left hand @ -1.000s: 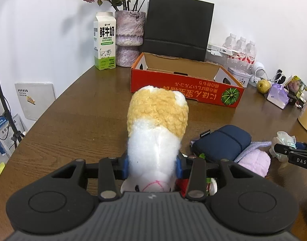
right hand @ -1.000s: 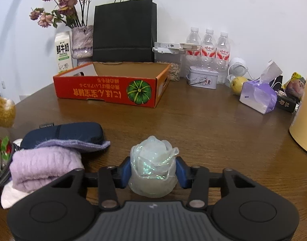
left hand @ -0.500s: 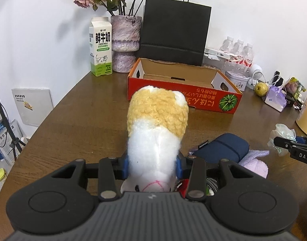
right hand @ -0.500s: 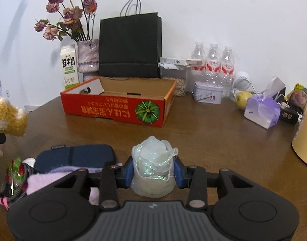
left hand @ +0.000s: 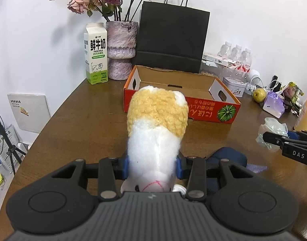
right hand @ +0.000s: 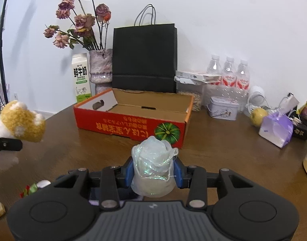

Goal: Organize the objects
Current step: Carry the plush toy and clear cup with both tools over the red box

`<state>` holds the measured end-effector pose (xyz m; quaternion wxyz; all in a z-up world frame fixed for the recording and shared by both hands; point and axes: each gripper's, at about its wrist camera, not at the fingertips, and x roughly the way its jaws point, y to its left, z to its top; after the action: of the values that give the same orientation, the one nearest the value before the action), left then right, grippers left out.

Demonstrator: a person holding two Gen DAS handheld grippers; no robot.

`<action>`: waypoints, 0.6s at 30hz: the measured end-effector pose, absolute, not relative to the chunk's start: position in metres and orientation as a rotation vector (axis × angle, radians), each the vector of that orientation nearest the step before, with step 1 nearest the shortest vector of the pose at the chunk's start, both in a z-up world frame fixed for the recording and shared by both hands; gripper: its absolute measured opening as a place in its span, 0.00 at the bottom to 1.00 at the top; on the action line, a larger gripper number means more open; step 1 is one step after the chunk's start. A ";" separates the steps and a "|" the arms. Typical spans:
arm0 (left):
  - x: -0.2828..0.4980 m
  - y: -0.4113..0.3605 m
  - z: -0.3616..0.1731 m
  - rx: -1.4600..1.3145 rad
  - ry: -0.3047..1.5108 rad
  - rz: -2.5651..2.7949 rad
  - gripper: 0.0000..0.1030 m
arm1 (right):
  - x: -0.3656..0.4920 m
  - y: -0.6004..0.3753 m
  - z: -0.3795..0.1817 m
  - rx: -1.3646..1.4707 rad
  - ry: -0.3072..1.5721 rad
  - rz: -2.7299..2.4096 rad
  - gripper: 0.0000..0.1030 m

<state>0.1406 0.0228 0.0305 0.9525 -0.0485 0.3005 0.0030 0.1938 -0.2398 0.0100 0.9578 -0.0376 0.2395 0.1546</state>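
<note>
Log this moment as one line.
left gripper: shut on plush toy | right gripper: shut on translucent rose | red cardboard box: empty

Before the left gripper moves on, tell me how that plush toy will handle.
The plush toy is probably soft and light: its fleecy body narrows where the left gripper clamps it. It sticks out unsupported without drooping, so it seems firmly stuffed. It likely won't slip, since the fuzzy surface should grip the jaws.

the plush toy (left hand: pixel 156 128) was white with a yellow top; behind it, the box (left hand: pixel 205 108) was red with a green pumpkin print.
</note>
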 end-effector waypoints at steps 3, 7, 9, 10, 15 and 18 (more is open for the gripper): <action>0.147 0.023 0.035 -0.099 0.607 0.004 0.40 | 0.200 -0.233 0.017 -0.076 0.478 0.326 0.37; 0.158 0.024 0.040 -0.101 0.606 0.001 0.40 | 0.210 -0.223 0.023 -0.080 0.472 0.344 0.37; 0.164 0.023 0.042 -0.099 0.606 -0.002 0.40 | 0.215 -0.218 0.026 -0.080 0.470 0.352 0.37; 0.167 0.023 0.043 -0.098 0.606 -0.003 0.40 | 0.218 -0.216 0.027 -0.081 0.469 0.354 0.37; 0.179 0.022 0.048 -0.099 0.603 -0.005 0.40 | 0.232 -0.208 0.031 -0.083 0.467 0.369 0.37; 0.188 0.021 0.051 -0.098 0.601 -0.009 0.40 | 0.240 -0.202 0.033 -0.087 0.468 0.377 0.37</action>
<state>0.1880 0.0207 0.0507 0.9540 -0.0483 0.2959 -0.0045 0.2396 -0.2023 0.0330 0.9543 -0.0429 0.2306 0.1855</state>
